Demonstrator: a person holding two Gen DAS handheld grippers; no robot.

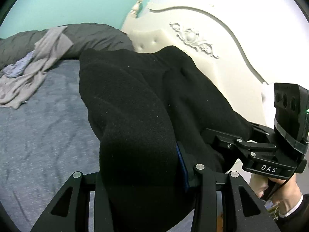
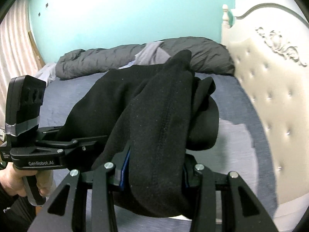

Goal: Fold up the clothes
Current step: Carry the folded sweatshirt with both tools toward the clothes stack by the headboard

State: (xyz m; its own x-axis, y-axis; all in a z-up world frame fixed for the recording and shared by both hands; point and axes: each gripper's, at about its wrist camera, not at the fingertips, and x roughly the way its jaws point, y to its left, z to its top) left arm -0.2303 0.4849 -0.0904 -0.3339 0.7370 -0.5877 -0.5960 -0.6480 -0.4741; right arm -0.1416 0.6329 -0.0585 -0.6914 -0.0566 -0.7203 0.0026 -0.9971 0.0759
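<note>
Left gripper (image 1: 143, 166) pinching thick fold of black fleece garment (image 1: 135, 96), jaws clamped on bunched cloth; garment drapes forward from jaws, lifted over blue-grey bedsheet (image 1: 38, 135)

Right gripper (image 2: 154, 170) likewise clamped on other bunch of same garment, seam running forward from jaws

Each gripper visible beside other, hand (image 2: 11, 181) on handle

Beyond garment: grey shirt (image 1: 38, 61) crumpled ahead-left, dark grey duvet (image 2: 115, 60) rolled along far edge, cream headboard (image 2: 270, 96) to right, teal wall (image 2: 125, 9) behind
</note>
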